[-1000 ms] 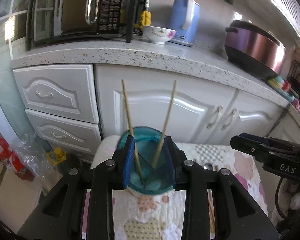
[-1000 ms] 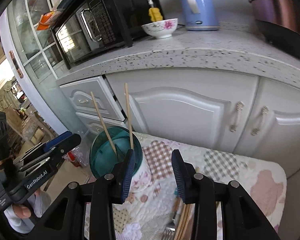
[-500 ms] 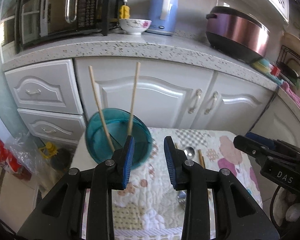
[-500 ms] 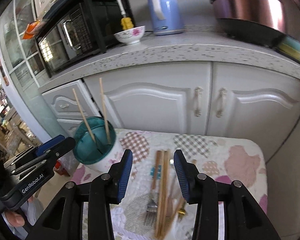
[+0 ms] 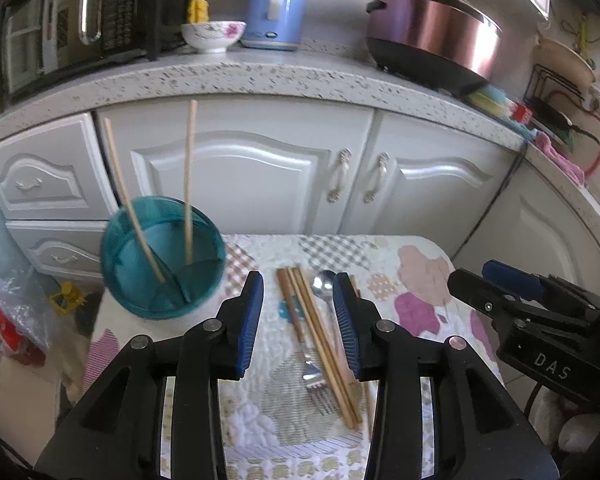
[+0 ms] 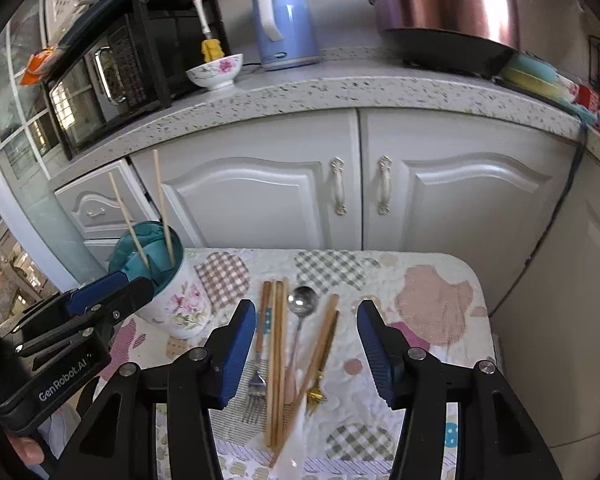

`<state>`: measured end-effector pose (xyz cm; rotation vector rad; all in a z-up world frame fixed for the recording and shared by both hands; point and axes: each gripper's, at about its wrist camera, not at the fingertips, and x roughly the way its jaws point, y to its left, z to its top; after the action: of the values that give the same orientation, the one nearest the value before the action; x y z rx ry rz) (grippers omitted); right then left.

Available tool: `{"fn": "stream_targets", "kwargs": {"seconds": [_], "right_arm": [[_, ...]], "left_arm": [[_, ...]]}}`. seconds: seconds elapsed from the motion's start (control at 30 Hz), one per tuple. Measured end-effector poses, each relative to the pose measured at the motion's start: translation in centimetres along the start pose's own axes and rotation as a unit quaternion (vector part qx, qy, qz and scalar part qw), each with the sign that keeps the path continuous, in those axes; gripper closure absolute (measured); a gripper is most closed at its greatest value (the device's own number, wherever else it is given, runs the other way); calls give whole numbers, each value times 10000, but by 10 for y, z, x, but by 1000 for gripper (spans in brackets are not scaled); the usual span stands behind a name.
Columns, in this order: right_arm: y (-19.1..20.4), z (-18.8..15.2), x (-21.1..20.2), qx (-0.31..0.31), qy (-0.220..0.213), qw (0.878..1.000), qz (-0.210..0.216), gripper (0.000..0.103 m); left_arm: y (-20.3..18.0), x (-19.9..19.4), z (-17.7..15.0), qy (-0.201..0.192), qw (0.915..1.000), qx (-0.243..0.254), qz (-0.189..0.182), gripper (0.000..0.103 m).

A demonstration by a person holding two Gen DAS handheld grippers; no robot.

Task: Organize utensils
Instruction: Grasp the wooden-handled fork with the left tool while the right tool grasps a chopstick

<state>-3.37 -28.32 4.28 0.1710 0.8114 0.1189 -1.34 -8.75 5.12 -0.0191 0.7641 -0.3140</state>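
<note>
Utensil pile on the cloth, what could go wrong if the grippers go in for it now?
The brown chopsticks, spoon and forks overlap, so one pinch may drag neighbours along. Both grippers, left and right, are opening over the same pile and might collide. The floral holder sits near the table's left edge; a knock from the left gripper could tip it and its two light chopsticks.

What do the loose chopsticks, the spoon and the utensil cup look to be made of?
Chopsticks: likely wood or bamboo, matte brown with a plain grain look. Spoon: metal, shiny and mirror-like. Utensil cup: probably glazed ceramic, glossy white with a floral print; its teal insert looks like translucent plastic.
</note>
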Motion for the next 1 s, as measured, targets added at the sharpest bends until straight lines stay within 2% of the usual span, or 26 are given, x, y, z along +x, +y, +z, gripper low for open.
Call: {"fn": "stream_targets", "kwargs": {"seconds": [0.13, 0.2, 0.4, 0.57, 0.87, 1.0], "right_arm": [[-8, -3, 1, 72, 49, 9999, -95, 52], [-10, -5, 3, 86, 83, 9999, -112, 52], [-15, -8, 13, 106, 239, 9996, -123, 51], [-21, -14, 31, 172, 468, 9987, -53, 44], [-31, -38, 122, 221, 1558, 9873, 206, 44], [-27, -45, 155, 73, 1858, 9823, 220, 44]], "left_arm": [[-6, 8, -2, 130, 9999, 21, -109, 65], [-7, 13, -4, 214, 9996, -10, -169, 60], [0, 27, -10, 441, 9988, -99, -203, 59], [9, 40, -22, 652, 9977, -53, -185, 59], [27, 68, -54, 1230, 9924, 45, 16, 59], [26, 83, -57, 1396, 9902, 53, 17, 59]]}}
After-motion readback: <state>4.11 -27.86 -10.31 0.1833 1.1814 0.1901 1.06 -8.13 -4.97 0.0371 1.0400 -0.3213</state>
